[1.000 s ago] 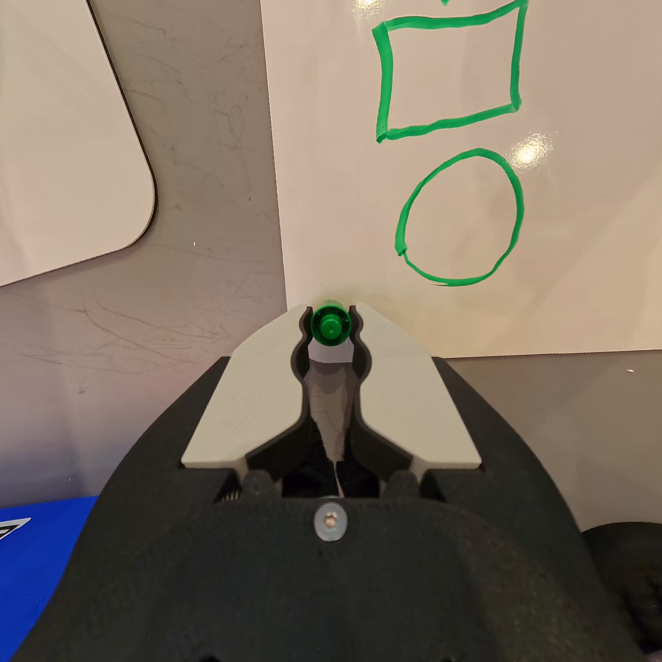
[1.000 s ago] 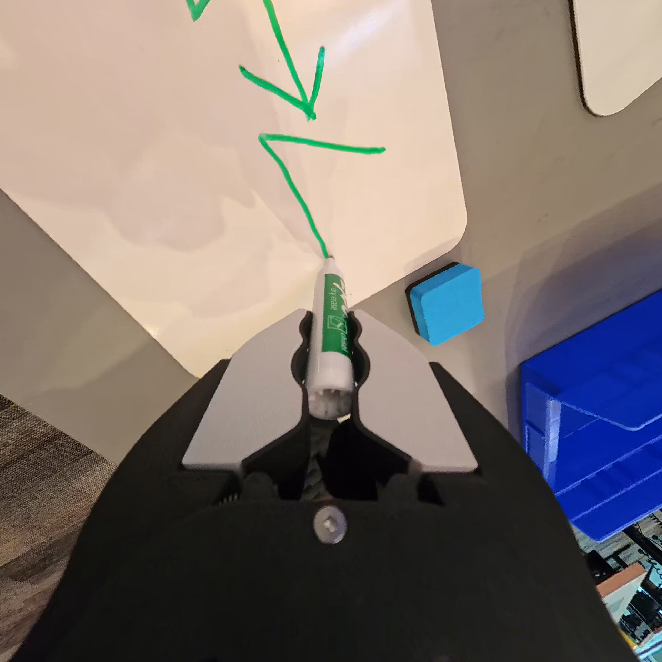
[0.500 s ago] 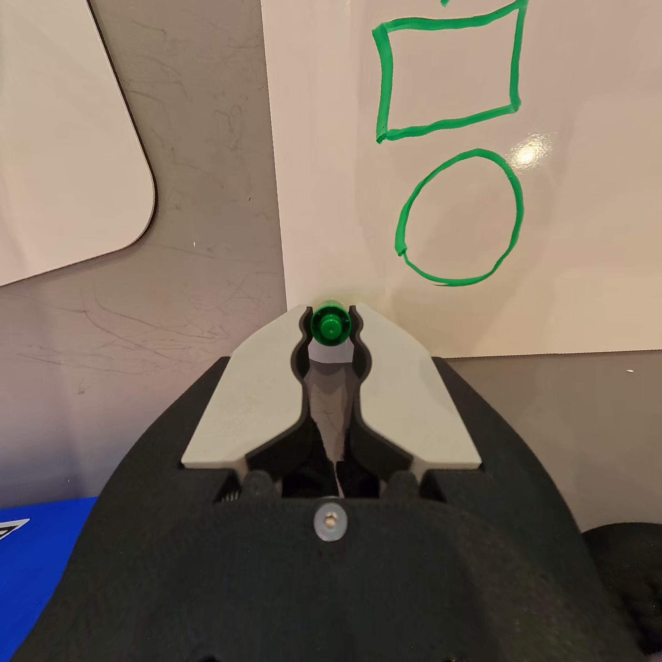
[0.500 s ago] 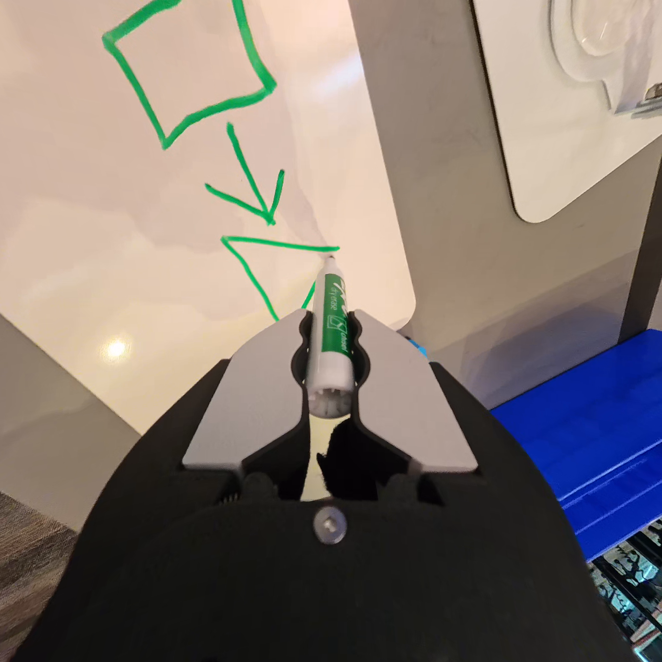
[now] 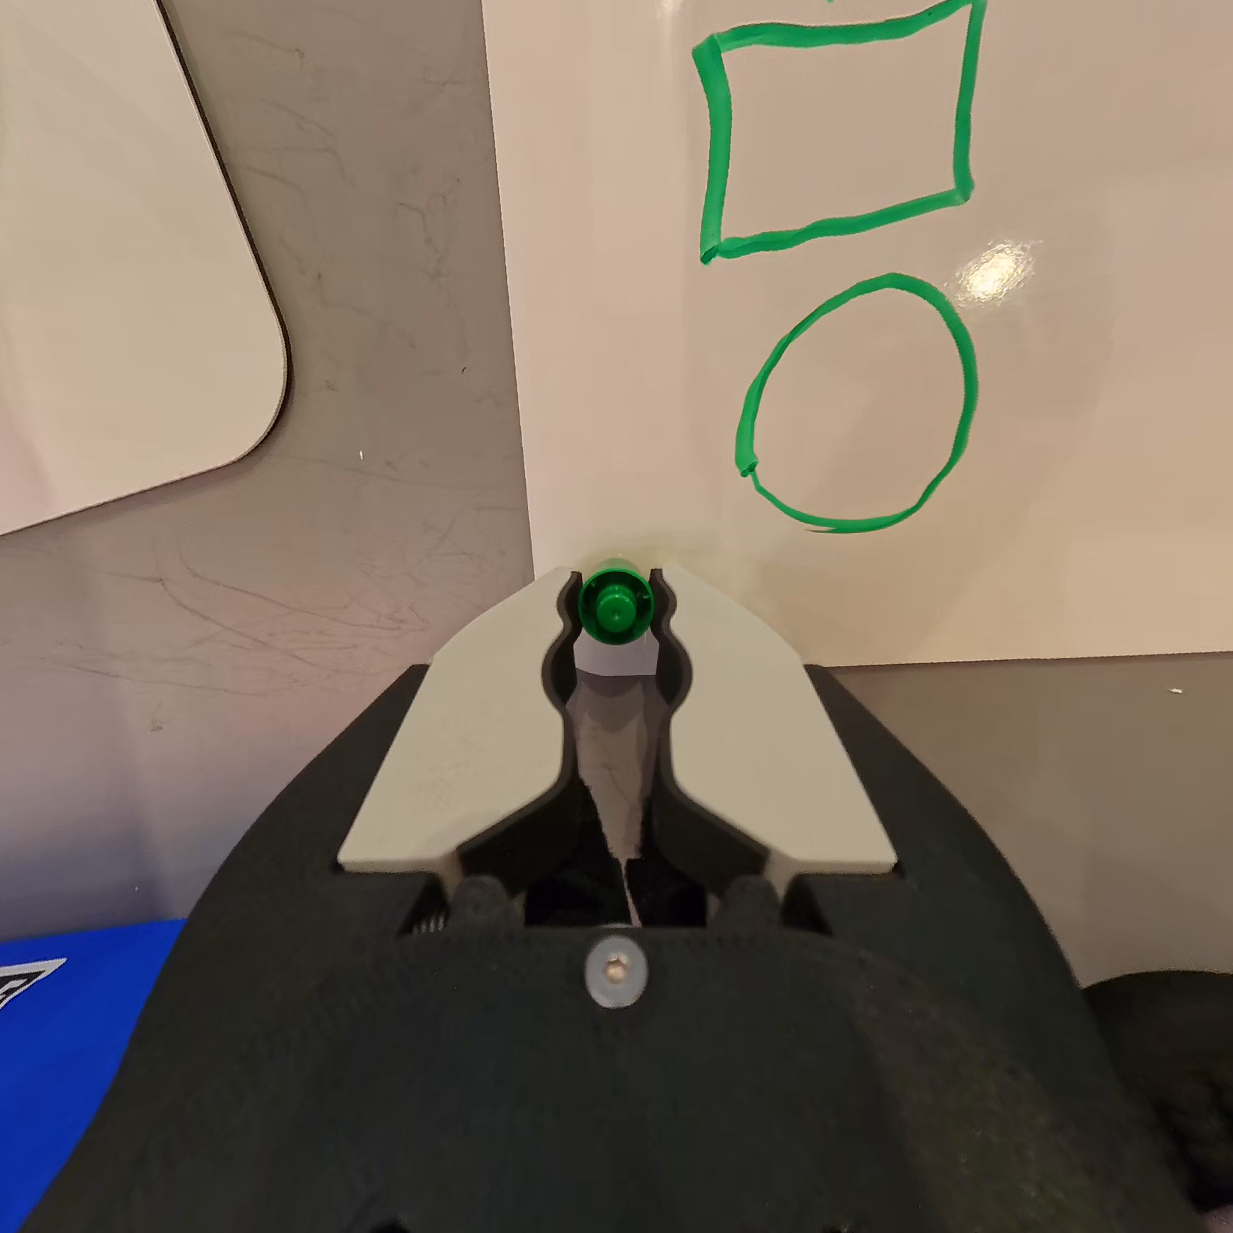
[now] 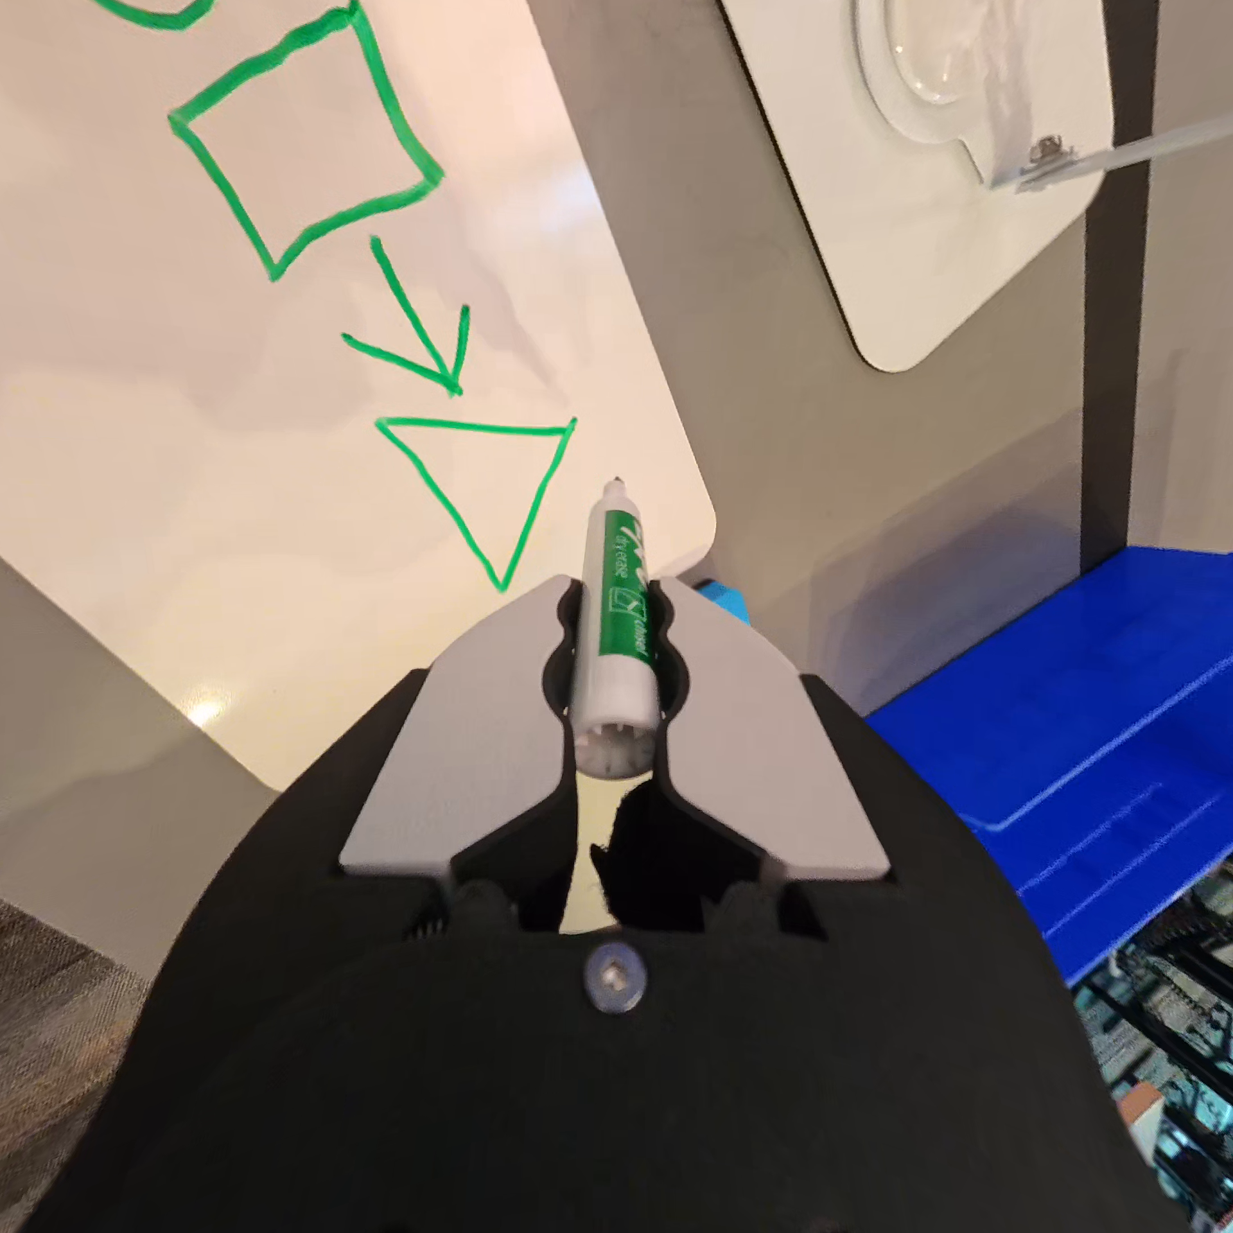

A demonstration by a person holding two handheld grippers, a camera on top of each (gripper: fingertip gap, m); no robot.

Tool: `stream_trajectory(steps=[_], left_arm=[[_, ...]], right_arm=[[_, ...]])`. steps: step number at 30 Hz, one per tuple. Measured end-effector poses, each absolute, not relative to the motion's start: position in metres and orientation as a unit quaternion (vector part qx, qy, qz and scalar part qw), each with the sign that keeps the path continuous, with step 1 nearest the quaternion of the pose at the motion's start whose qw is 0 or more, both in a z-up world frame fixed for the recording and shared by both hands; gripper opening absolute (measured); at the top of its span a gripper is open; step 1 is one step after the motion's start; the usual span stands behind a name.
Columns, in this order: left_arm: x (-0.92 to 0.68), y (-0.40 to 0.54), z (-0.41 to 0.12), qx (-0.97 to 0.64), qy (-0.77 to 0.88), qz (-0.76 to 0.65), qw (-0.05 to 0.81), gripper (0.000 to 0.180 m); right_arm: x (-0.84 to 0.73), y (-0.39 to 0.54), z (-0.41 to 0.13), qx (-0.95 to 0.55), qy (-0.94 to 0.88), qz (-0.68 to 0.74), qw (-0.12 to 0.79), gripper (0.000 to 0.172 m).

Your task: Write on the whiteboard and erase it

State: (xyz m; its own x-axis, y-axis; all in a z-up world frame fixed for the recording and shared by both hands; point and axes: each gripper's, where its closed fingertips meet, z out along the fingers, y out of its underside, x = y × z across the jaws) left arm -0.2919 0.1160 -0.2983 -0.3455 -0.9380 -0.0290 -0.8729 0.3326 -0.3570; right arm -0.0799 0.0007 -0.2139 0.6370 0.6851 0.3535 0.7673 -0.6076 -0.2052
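Right claw (image 6: 614, 600) clamped on a white dry-erase marker with a green label (image 6: 617, 620), both pads snug on the barrel, tip just off the glossy white whiteboard (image 6: 200, 434) beside a green triangle (image 6: 487, 487). Left claw (image 5: 614, 604) pinching a round green marker cap (image 5: 614, 610) over the board's lower left corner. Small light-blue eraser block (image 6: 724, 597) mostly hidden behind the right fingers. Green square, circle and arrow drawn too; board flat on the grey bench (image 5: 367, 534).
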Motion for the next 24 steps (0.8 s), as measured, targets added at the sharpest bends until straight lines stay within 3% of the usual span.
stream_trajectory(steps=[10,18,24], left_arm=[[-0.292,0.115,-0.298,-0.562,0.807,-0.142,0.114,0.02],[-0.291,0.115,-0.298,-0.564,0.803,-0.157,0.109,0.02],[-0.289,0.114,-0.298,-0.557,0.809,-0.152,0.106,0.02]], right_arm=[[-0.073,-0.013,-0.196,-0.884,-0.394,-0.117,0.22,0.02],[-0.09,0.046,-0.172,-0.829,-0.466,0.007,0.31,0.02],[-0.09,0.072,-0.161,-0.795,-0.504,0.019,0.337,0.02]])
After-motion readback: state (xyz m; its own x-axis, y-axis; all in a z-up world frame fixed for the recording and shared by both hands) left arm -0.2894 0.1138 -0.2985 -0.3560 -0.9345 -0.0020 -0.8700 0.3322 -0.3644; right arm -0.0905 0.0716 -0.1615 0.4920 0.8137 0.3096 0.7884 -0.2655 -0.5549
